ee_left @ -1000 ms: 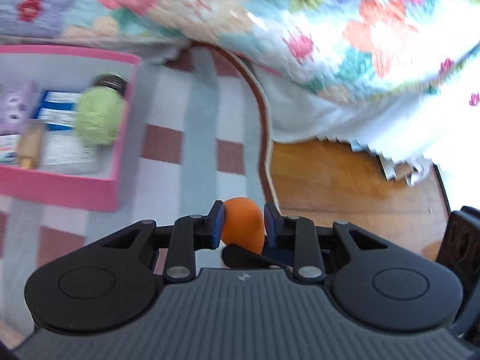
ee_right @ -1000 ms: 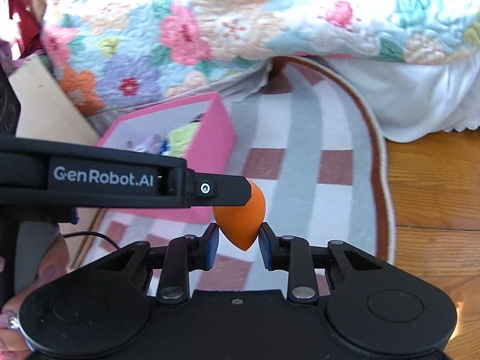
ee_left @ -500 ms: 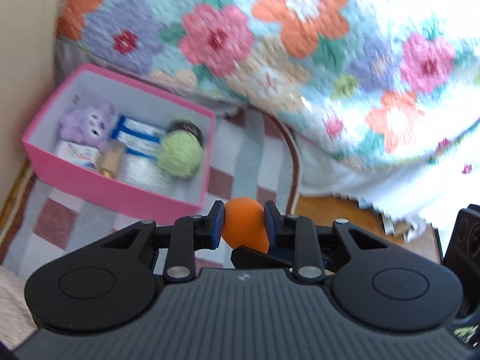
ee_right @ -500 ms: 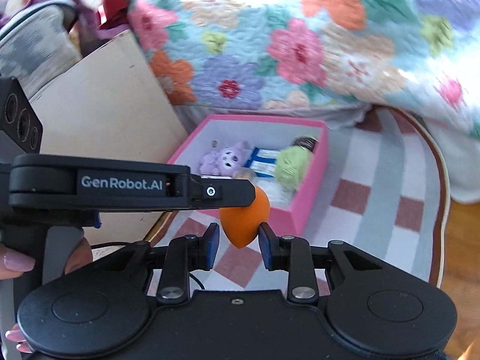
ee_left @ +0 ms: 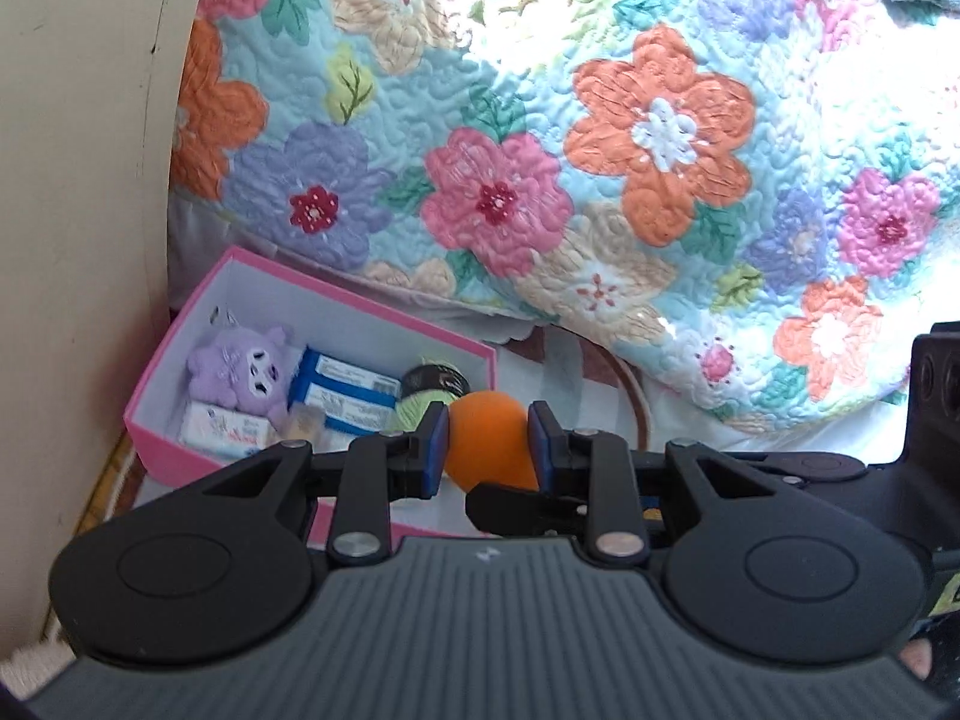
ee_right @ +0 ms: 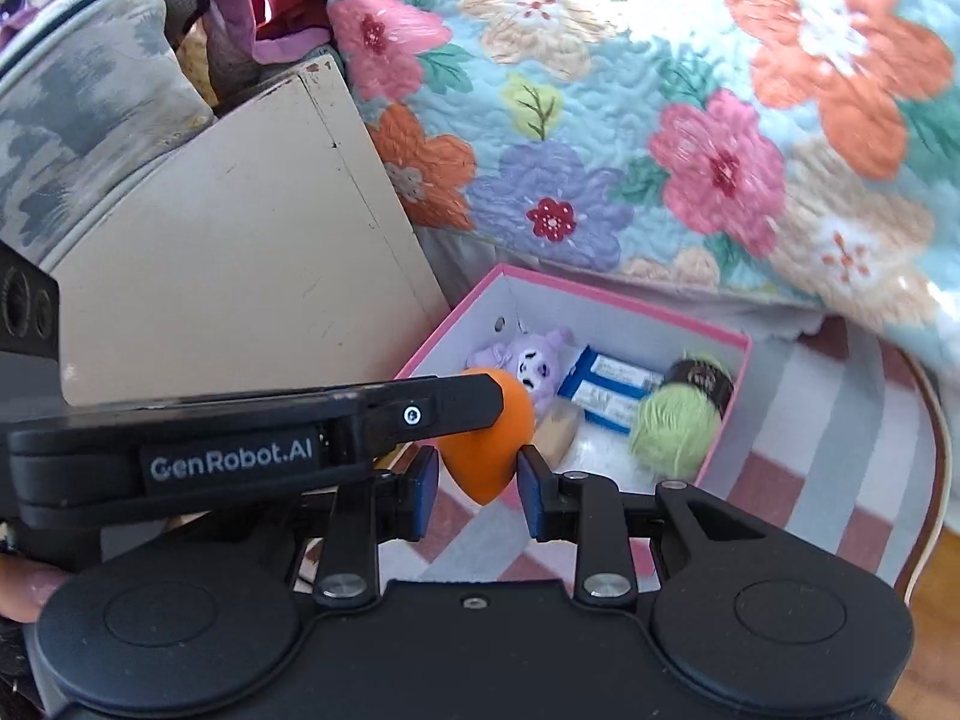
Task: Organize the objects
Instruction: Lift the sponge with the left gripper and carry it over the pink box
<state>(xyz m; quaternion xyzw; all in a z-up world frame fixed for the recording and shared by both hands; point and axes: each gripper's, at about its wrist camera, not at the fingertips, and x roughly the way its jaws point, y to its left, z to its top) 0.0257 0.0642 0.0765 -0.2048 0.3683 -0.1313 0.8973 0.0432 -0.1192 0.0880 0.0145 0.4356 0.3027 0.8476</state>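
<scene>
Both hand-held grippers, left (ee_left: 487,443) and right (ee_right: 477,478), squeeze one orange sponge (ee_left: 489,441); drop it gently into the pink box (ee_right: 729,414).

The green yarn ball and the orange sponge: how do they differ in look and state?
The green yarn ball is fuzzy, wound thread; the orange sponge is smooth and teardrop-shaped. The yarn ball lies inside the pink box, untouched; the sponge is off the floor, with the left gripper and the right gripper each closed on it. Both are rounded, soft-looking and single-coloured.
</scene>
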